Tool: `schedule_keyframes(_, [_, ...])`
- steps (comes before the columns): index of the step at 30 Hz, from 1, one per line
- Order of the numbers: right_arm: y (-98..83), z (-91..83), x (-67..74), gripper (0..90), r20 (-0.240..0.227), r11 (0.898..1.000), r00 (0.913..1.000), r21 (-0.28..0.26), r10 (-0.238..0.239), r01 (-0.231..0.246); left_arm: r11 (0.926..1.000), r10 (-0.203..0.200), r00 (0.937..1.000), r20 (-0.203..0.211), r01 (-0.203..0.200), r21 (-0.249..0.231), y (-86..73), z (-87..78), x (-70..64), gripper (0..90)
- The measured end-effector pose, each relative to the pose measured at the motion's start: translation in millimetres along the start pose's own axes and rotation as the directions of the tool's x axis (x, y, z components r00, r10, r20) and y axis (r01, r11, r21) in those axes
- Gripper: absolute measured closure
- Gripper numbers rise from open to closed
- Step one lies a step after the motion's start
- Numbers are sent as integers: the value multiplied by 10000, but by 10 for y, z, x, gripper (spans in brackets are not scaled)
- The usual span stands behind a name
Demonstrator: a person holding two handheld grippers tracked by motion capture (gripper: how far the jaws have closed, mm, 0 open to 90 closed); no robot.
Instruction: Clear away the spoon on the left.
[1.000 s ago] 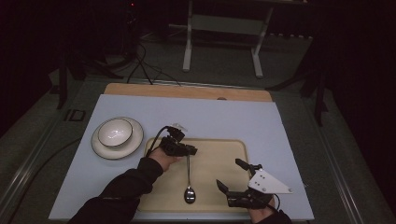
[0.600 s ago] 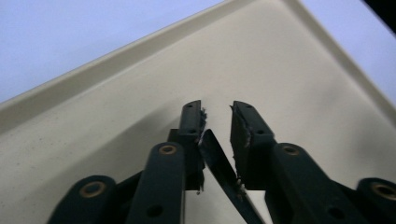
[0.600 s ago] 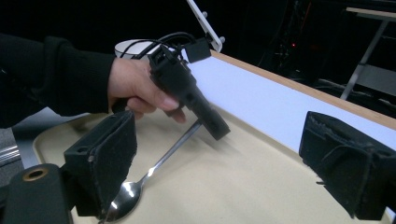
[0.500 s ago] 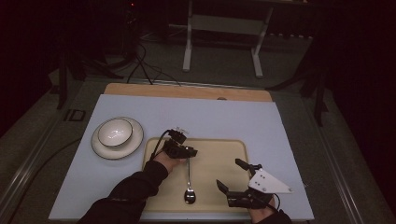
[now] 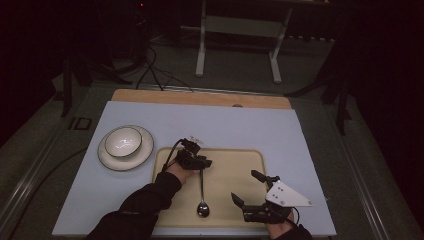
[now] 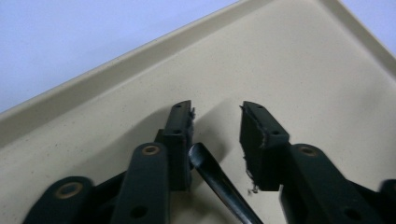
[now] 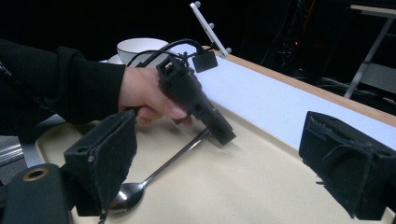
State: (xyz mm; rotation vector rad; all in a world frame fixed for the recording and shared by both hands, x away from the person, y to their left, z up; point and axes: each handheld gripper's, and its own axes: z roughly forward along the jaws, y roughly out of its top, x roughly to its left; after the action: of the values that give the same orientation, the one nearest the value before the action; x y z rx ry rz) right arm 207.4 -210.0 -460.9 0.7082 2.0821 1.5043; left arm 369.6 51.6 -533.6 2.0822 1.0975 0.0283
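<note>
The spoon (image 5: 201, 192) already lies flat on the beige tray (image 5: 235, 165) at lower centre, its handle tip between the just-opening, no longer pressing jaws of the left gripper (image 5: 204, 162), while the right gripper (image 5: 248, 189), jaws wide apart and empty, waits at lower right, leaving only withdrawal.

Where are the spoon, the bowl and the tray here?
spoon (image 5: 202, 209): high view, on its bowl end.
bowl (image 5: 123, 141): high view, inside its white hollow.
tray (image 5: 235, 165): high view, on its bare beige floor.
</note>
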Motion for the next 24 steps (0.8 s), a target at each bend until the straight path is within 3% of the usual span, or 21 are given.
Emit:
schedule_keyframes(8, [0,1,0,115,-2,10000,10000,24,6,-6,9995,305,9994,-161,-305,-40,24,4,-27,559])
schedule_keyframes(18, [-2,2,-6,115,-24,10000,10000,17,69,-69,9985,348,9985,-424,-365,-399,39,-119,-36,558])
schedule_keyframes(20, [-3,3,-7,115,-13,10000,10000,20,72,-72,9978,499,9979,-418,-516,-407,51,-178,-59,512])
schedule_keyframes(24, [-3,3,-8,115,29,10000,10000,10,73,-73,9941,622,9980,-140,-632,-880,81,-336,-115,403])
